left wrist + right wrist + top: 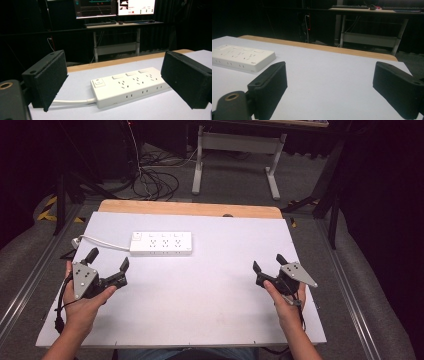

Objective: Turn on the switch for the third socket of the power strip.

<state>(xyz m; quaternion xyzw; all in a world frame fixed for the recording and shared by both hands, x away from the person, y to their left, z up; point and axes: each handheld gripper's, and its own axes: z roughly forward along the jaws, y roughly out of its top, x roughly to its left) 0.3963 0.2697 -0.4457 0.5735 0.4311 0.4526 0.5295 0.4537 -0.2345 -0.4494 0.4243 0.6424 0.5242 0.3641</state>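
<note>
A white power strip (161, 243) lies flat on the white table top (200, 295), left of centre toward the back, its white cable (100, 243) running off to the left edge. My left gripper (108, 259) rests near the table's left side, in front of the strip and apart from it, jaws wide open and empty. The left gripper view looks between the jaws at the power strip (127, 85) with its switch and several sockets. My right gripper (268, 263) is open over the right side of the table, nothing between its jaws; the power strip (242, 57) lies far to its left.
A wooden strip (190, 209) edges the table's far side. Beyond it stand a desk frame (235, 155) and a tangle of cables (155, 180) on the floor. Monitors (115, 7) sit on a far desk in the left gripper view.
</note>
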